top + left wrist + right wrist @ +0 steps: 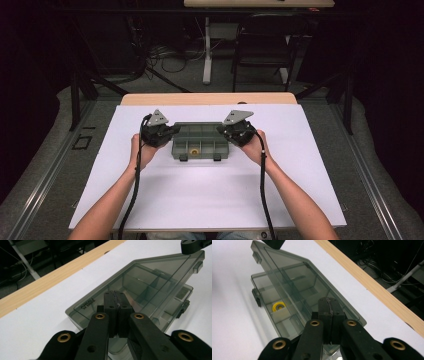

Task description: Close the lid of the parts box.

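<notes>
Claws, left (117,305) and right (330,311), each clamp the organizer box's (200,147) raised lid (140,282).

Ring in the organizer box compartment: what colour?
Yellow. The ring shows best in the right gripper view, through the smoky grey box.

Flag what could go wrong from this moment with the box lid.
1. Each gripper, left and right, pinches only the thin edge of the half-raised lid; a slip would probably let it drop shut.
2. Uneven lifting might twist the lid or drag the organizer box, jolting the yellow ring.
</notes>
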Tool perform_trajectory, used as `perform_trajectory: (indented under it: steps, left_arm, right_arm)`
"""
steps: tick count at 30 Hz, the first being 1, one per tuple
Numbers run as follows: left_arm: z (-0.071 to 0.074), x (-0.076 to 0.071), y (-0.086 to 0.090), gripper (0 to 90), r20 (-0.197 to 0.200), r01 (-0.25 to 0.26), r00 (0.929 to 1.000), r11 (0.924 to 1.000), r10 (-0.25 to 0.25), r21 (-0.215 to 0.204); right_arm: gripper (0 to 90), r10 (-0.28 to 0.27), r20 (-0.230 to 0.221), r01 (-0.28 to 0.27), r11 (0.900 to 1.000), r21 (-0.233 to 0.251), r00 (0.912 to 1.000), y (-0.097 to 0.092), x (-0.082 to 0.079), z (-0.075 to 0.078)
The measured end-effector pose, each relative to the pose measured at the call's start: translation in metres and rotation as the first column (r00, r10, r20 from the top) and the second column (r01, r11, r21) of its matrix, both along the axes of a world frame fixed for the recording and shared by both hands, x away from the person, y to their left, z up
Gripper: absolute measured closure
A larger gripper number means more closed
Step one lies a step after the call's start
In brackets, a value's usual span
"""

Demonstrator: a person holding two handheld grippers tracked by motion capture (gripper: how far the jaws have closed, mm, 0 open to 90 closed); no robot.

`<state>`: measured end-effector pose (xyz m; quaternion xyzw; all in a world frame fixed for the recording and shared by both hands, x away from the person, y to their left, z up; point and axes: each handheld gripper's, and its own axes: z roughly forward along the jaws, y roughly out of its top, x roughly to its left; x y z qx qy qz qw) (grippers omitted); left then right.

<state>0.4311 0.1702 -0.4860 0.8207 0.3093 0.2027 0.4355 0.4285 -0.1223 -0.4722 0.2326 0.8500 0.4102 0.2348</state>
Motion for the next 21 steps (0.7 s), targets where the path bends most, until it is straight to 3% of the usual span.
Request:
perform_trajectory:
  steps: [21]
  left_arm:
    - [-0.02,-0.014,-0.001,88.4,0.004,-0.004,1.0,0.9995,0.004,0.033]
  right_arm:
    - [90.0,0.005,-0.041,-0.005,0.9999,-0.014,0.9991,-0.001,-0.006,-0.024]
